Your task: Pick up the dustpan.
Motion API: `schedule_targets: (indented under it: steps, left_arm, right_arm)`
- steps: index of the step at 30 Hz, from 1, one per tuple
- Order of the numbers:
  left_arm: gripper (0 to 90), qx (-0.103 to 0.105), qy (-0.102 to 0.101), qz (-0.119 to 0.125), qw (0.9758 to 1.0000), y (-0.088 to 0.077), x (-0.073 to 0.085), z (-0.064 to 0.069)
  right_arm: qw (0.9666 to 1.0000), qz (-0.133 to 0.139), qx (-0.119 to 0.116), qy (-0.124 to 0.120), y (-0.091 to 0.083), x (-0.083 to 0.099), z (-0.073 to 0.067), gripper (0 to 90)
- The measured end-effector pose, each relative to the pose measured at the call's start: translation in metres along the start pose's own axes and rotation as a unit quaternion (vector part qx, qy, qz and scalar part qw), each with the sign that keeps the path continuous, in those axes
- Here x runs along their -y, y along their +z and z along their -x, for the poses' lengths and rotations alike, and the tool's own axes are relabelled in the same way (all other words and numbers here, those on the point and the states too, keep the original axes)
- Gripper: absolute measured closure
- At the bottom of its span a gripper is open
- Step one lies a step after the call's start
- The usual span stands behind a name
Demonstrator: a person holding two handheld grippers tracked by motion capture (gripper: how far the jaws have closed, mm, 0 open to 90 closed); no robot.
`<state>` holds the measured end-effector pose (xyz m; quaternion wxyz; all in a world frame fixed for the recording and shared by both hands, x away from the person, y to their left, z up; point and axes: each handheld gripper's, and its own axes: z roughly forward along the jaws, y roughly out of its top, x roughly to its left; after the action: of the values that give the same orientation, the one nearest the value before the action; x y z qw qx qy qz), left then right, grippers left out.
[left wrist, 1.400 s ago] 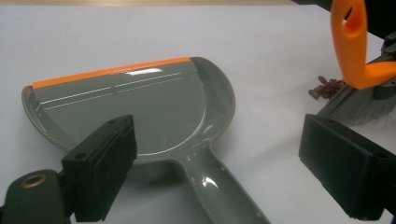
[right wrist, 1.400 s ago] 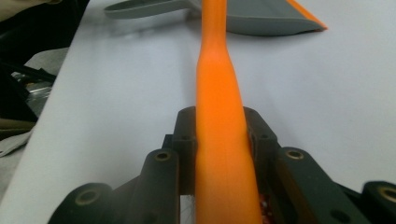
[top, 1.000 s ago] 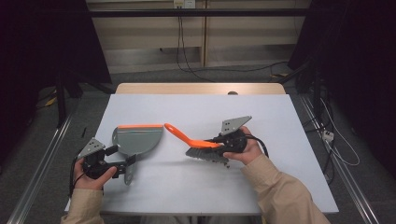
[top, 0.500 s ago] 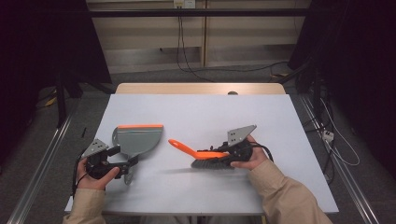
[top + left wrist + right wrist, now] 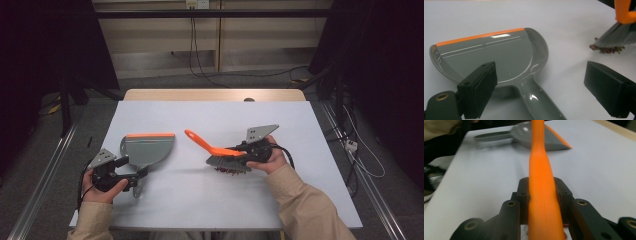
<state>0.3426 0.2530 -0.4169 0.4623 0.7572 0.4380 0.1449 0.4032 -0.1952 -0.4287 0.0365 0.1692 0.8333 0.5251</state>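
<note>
The right gripper (image 5: 240, 152) has its fingers (image 5: 524, 195) clenched on the orange handle of the brush (image 5: 220, 152); in the right gripper view the handle runs straight up between the two black fingers and away from them, toward the dustpan (image 5: 541, 137) lying farther off on the worktop (image 5: 210, 115); the brush's grey bristles sit below the fingers, down on the worktop, with a small heap of dark red bits (image 5: 230, 171) at their tips; in the left gripper view those bits (image 5: 606, 48) lie just under the bristles (image 5: 616, 38), beyond the right-hand finger.

The left gripper (image 5: 136, 176) has its fingers (image 5: 477, 92) released and standing wide; the grey dustpan (image 5: 491, 57) lies flat on the worktop ahead of them, its handle running back between the two fingers without either pad pressing on it; the pan's bowl lies just beyond the left-hand finger, and its orange lip (image 5: 481, 37) is at the far edge, turned away from the fingers; in the high view the dustpan (image 5: 147, 149) lies between the two grippers, nearer the left one, and well apart from the brush and the bits.
</note>
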Motion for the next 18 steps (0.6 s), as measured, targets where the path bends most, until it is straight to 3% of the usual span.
schedule_targets:
  steps: [3, 6, 10, 18]
  left_arm:
    - [11.4, -0.004, 0.002, -0.006, 1.0, -0.001, -0.001, 0.002]
    - [11.4, -0.016, -0.001, -0.022, 0.9996, -0.002, 0.001, 0.004]
    - [11.8, -0.029, 0.0, -0.046, 0.9985, -0.001, 0.003, 0.006]
    - [14.6, -0.047, 0.002, -0.067, 0.9967, -0.002, 0.011, 0.01]
  right_arm:
    - [0.9988, 0.013, 0.037, 0.03, -0.013, 0.002, 0.003, 71.0]
    - [0.996, 0.016, 0.077, 0.043, -0.024, 0.003, 0.003, 71.0]
    - [0.993, 0.014, 0.107, 0.048, -0.03, 0.006, 0.001, 71.0]
    - [0.9909, 0.024, 0.121, 0.053, -0.034, 0.011, -0.003, 71.0]
